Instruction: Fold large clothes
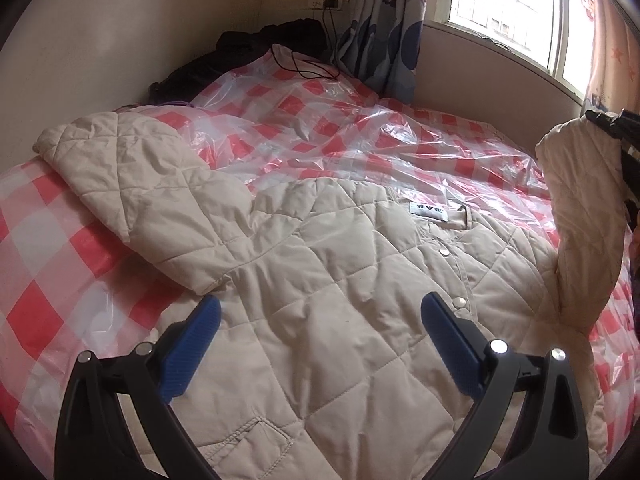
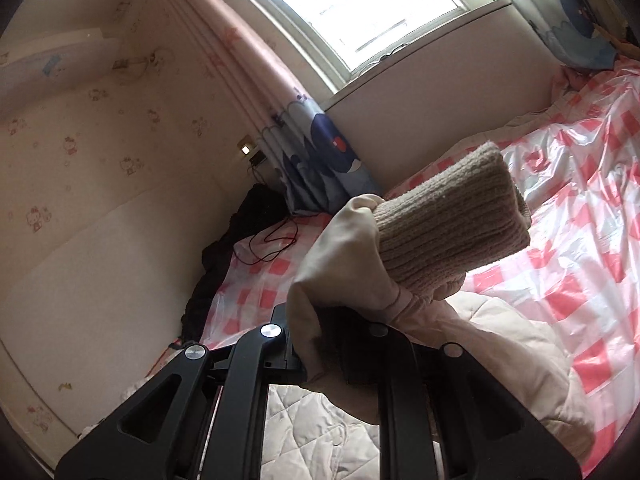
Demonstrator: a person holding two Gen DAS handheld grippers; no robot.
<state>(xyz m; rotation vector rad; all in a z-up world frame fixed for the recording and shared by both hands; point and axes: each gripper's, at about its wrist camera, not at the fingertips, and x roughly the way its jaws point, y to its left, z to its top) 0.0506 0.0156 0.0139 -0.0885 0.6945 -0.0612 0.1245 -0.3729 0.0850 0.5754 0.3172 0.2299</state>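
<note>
A beige quilted jacket (image 1: pixel 328 280) lies front up on the bed, snaps closed and collar label toward the window. One sleeve (image 1: pixel 132 176) is spread out to the left. My left gripper (image 1: pixel 320 308) hovers open over the jacket's lower body, with nothing between its blue pads (image 1: pixel 192 352). At the right edge the other sleeve (image 1: pixel 580 208) hangs lifted from my right gripper (image 1: pixel 612 124). In the right wrist view that gripper (image 2: pixel 340 344) is shut on the sleeve fabric just behind the ribbed knit cuff (image 2: pixel 452 224). The cloth hides its fingertips.
A red-and-white checked plastic sheet (image 1: pixel 360 120) covers the bed. A dark clothing pile (image 1: pixel 248 48) and a black cable (image 1: pixel 304 68) lie in the far corner below a wall socket (image 1: pixel 326 0). A patterned curtain (image 1: pixel 384 32) and the window sill (image 1: pixel 500 52) border the bed's far side.
</note>
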